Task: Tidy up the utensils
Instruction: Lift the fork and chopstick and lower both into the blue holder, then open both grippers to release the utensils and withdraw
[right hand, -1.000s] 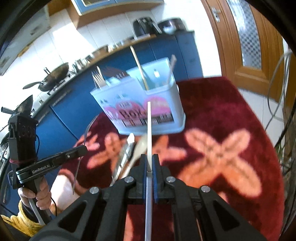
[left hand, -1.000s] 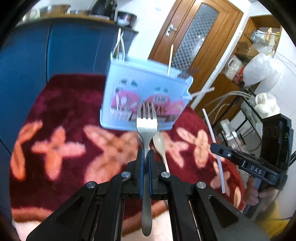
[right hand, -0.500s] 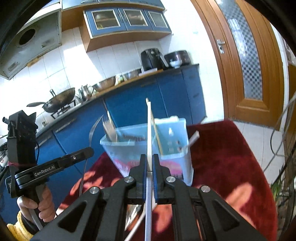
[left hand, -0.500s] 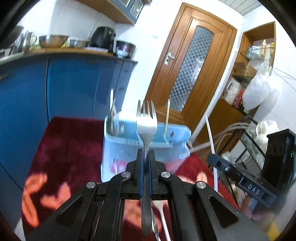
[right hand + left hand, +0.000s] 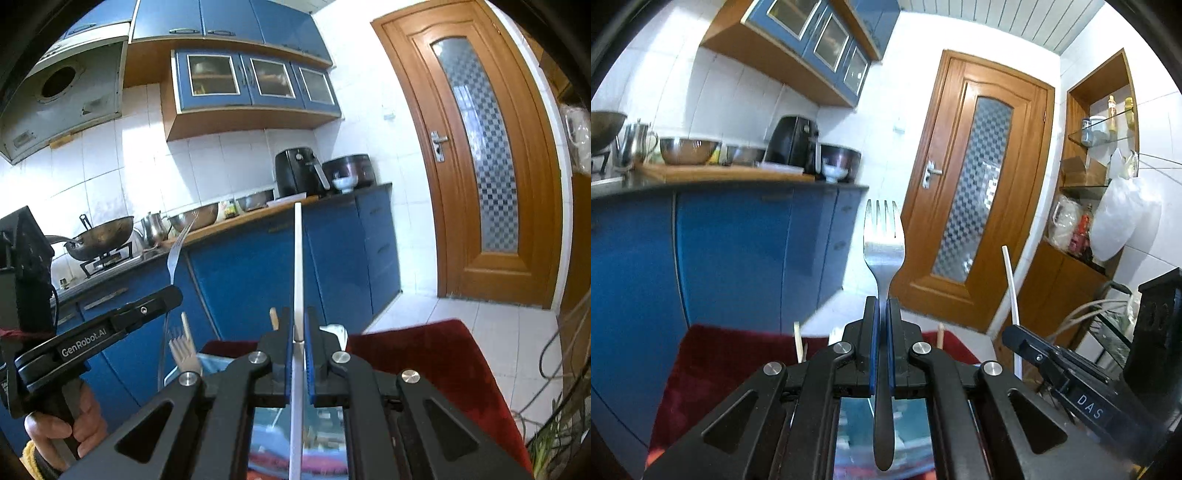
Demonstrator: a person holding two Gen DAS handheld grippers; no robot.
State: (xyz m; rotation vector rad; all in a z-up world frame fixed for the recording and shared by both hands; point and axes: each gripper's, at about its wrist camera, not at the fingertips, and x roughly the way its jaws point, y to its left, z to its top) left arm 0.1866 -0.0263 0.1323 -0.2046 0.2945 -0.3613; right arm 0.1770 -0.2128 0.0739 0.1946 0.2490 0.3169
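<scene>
My left gripper (image 5: pixel 881 314) is shut on a steel fork (image 5: pixel 884 240), tines up; it also shows in the right wrist view (image 5: pixel 176 251). My right gripper (image 5: pixel 298 325) is shut on a white chopstick (image 5: pixel 297 258), held upright; it also shows in the left wrist view (image 5: pixel 1010 288). The light blue utensil holder (image 5: pixel 882 424) lies right below both grippers, mostly hidden behind the jaws; it also shows in the right wrist view (image 5: pixel 214 363). A fork (image 5: pixel 184 354) and wooden sticks (image 5: pixel 798 341) poke up from it.
The holder stands on a dark red cloth (image 5: pixel 436 362) (image 5: pixel 713 362). Blue kitchen cabinets (image 5: pixel 738 251) with bowls and an air fryer (image 5: pixel 792 142) stand behind. A wooden door (image 5: pixel 975 206) is at the right, shelves (image 5: pixel 1082 229) beyond it.
Both grippers have risen and tilted up with their utensils. The holder has slid from mid-view to below the jaws. The spoon on the cloth is out of view.
</scene>
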